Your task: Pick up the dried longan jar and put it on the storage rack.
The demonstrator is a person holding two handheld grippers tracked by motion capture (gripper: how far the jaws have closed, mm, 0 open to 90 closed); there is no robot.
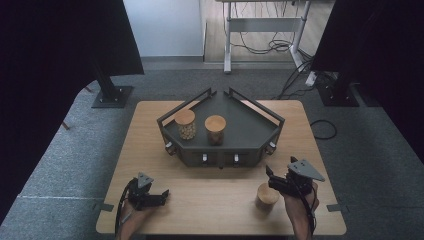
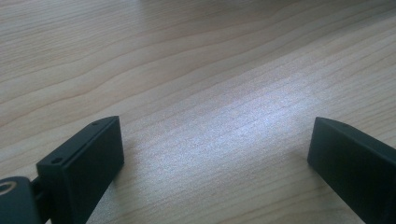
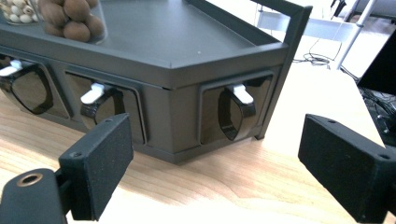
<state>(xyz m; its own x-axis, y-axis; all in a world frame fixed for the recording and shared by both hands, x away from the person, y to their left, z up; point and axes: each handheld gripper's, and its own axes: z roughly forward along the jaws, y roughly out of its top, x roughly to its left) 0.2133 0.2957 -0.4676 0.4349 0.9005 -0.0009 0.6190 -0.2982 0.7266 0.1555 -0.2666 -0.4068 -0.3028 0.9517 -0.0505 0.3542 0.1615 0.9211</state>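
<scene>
Right gripper (image 1: 274,179) hovering by the wooden-lidded jar (image 1: 267,196).
Both it and the left gripper (image 1: 161,195) are gaping wide, gripping nothing.

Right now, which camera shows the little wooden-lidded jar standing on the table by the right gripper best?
The high view: the small wooden-lidded jar stands whole on the pale wooden table, just left of the right gripper. The right gripper view looks past it at the dark grey metal rack; the left gripper view looks at bare tabletop.
</scene>
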